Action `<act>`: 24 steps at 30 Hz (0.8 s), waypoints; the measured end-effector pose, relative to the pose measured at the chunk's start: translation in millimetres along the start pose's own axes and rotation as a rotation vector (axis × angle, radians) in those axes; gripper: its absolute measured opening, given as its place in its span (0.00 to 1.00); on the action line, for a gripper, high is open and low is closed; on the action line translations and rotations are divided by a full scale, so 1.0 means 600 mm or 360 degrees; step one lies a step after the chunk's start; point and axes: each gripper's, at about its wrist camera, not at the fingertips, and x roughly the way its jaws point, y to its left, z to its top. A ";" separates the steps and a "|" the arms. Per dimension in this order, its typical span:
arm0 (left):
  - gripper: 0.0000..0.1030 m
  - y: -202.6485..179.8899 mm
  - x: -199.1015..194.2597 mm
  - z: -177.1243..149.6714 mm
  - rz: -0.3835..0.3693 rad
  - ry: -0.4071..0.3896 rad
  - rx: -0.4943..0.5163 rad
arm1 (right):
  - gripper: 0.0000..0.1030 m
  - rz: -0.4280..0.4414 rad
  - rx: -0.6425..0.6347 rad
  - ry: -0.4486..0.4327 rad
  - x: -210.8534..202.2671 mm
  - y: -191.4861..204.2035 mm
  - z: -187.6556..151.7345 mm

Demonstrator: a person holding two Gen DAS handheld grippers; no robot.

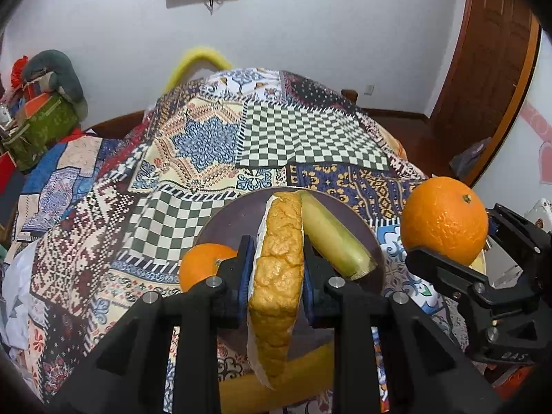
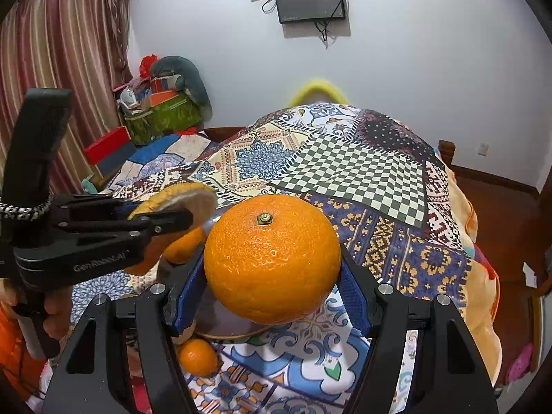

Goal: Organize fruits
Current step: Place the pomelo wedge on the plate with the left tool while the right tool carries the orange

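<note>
My left gripper [image 1: 277, 269] is shut on a yellow-orange melon slice [image 1: 277, 276] with a white rind, held on edge above a dark round plate [image 1: 234, 217]. A greenish banana piece [image 1: 333, 238] lies on the plate and an orange [image 1: 201, 265] sits at its left edge. My right gripper [image 2: 272, 269] is shut on a big orange [image 2: 272, 258], held above the plate's right side [image 2: 224, 324]; it also shows in the left wrist view [image 1: 445, 220]. The left gripper with the slice [image 2: 179, 200] shows in the right wrist view.
The plate stands on a bed with a patchwork quilt [image 1: 300, 138]. A small orange [image 2: 197, 357] lies on the quilt below the plate. Boxes and bags [image 1: 38, 127] pile up at the far left. A wooden door [image 1: 490, 69] is at the right.
</note>
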 end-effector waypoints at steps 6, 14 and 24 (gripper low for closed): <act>0.24 0.008 0.023 0.012 0.0002 -0.0010 -0.0025 | 0.64 0.0004 -0.0011 0.0022 0.020 -0.005 0.002; 0.24 0.011 0.010 0.022 0.0029 -0.0063 0.0012 | 0.64 0.0019 -0.0026 0.0047 0.036 -0.007 0.008; 0.24 0.084 -0.025 -0.006 0.0142 -0.0069 -0.0063 | 0.64 0.0079 -0.0124 0.0083 0.068 0.024 0.036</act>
